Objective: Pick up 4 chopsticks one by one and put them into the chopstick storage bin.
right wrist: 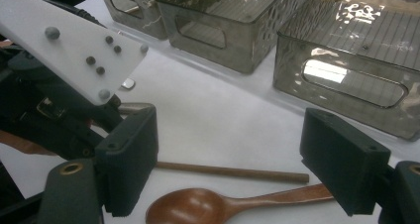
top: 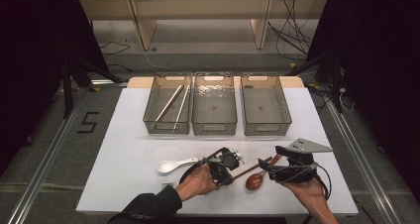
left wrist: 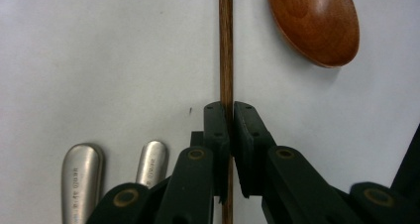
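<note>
1. The white spoon [top: 174, 164] lies on the table [top: 129, 149], left of the hands.
2. The left gripper [top: 232, 168] pinches the wooden chopstick [left wrist: 226, 45], which lies flat on the table.
3. The wooden spoon [top: 255, 180] rests just beside the chopstick.
4. The right gripper [right wrist: 228, 164] hovers above both, jaws spread wide.
5. Three bins [top: 267, 127] stand behind.

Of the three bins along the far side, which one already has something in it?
The leftmost bin. Two pale chopsticks lie slanted inside it, while the middle bin and the right bin hold nothing visible.
</note>
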A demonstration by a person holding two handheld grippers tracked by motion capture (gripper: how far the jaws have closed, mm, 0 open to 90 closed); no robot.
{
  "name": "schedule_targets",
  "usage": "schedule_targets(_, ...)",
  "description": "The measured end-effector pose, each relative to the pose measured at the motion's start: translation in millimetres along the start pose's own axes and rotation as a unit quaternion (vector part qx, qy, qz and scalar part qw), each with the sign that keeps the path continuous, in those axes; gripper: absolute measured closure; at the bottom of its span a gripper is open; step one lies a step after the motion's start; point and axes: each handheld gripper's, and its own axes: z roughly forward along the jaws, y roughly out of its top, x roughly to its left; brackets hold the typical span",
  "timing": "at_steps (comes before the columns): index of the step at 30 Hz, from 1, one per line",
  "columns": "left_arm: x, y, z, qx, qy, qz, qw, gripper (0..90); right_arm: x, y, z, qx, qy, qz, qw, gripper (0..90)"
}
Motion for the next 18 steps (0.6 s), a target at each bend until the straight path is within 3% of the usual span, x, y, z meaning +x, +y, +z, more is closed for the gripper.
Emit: schedule_targets(18,20.6,-1.1,-31.2,-0.035,-0.006,-0.006,0.9993,84.7,-0.1,0.1,-0.2,0.0,0.0,0.001,1.0,23.8)
